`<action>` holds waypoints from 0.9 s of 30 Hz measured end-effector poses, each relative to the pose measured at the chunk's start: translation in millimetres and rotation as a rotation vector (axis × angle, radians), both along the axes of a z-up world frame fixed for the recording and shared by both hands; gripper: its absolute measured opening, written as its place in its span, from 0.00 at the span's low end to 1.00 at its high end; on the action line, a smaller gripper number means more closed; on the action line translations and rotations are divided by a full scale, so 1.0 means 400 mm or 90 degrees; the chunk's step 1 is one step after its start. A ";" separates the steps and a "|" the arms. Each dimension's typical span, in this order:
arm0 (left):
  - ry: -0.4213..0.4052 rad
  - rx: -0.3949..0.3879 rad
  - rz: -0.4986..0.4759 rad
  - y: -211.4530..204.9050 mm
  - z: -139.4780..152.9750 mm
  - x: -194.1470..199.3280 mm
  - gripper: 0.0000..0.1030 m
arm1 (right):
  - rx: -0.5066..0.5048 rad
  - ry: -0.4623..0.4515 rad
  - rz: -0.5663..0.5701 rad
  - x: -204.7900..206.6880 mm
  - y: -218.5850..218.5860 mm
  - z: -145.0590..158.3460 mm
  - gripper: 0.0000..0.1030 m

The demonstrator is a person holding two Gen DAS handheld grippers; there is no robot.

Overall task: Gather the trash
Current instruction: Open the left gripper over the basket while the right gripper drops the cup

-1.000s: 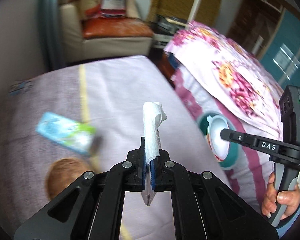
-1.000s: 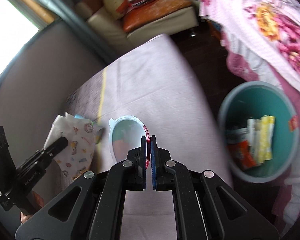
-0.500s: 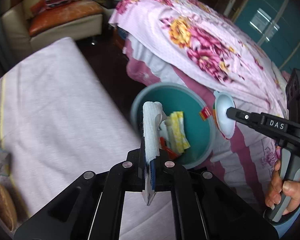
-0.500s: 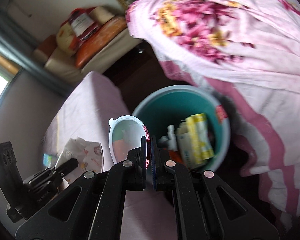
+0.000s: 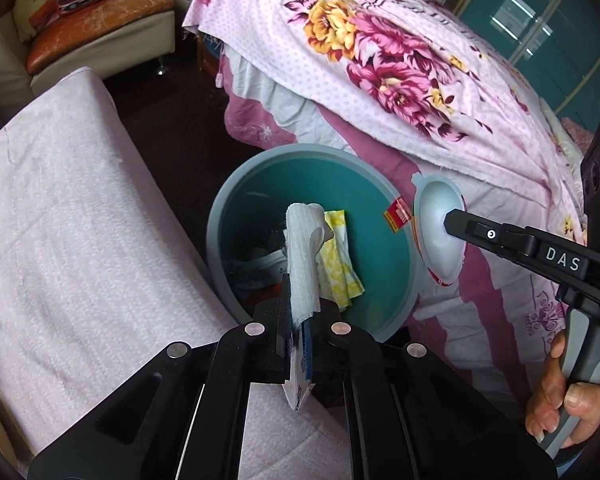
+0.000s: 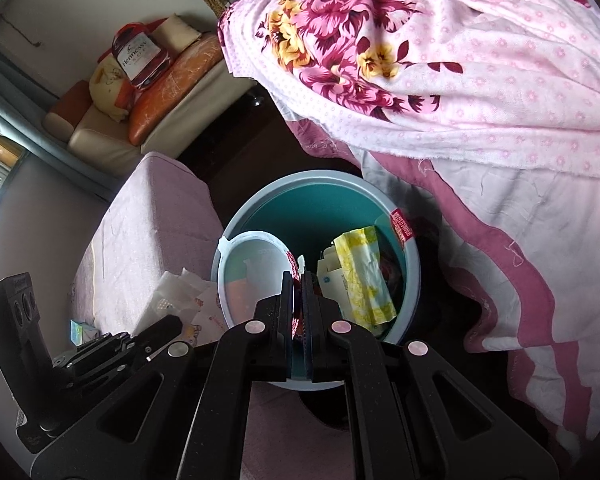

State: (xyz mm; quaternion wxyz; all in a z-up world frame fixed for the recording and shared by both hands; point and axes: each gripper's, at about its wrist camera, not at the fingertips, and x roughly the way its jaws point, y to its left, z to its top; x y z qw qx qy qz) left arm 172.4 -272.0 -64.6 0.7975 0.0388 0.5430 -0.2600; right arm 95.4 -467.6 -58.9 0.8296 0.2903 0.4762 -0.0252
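My left gripper is shut on a white printed tissue and holds it over the near rim of a teal trash bin. My right gripper is shut on the rim of a clear plastic lid, held above the bin. In the left wrist view the lid hangs at the bin's right edge. The bin holds a yellow wrapper and other trash. The left gripper and tissue show at lower left in the right wrist view.
A pink-covered table lies left of the bin. A bed with a floral sheet rises on the right. A sofa with cushions stands at the back. A small carton sits on the table.
Both grippers have swung from the table toward the bin with their loads. The bin has come closer and now sits directly under both.
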 end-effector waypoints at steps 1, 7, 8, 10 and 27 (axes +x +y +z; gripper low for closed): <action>0.001 0.000 -0.001 -0.002 -0.001 0.001 0.06 | -0.002 0.000 -0.002 0.000 0.000 0.000 0.04; -0.016 0.018 0.014 0.010 -0.007 -0.005 0.77 | -0.006 0.009 -0.005 0.004 0.003 -0.004 0.04; -0.028 0.023 0.018 0.014 -0.003 -0.009 0.78 | -0.006 0.010 -0.005 0.005 0.004 -0.004 0.04; -0.026 0.026 0.014 0.020 -0.001 -0.011 0.80 | -0.007 0.012 -0.003 0.008 0.007 -0.006 0.04; -0.004 0.026 0.062 0.125 -0.008 -0.022 0.85 | -0.025 0.036 0.005 0.028 0.059 -0.015 0.60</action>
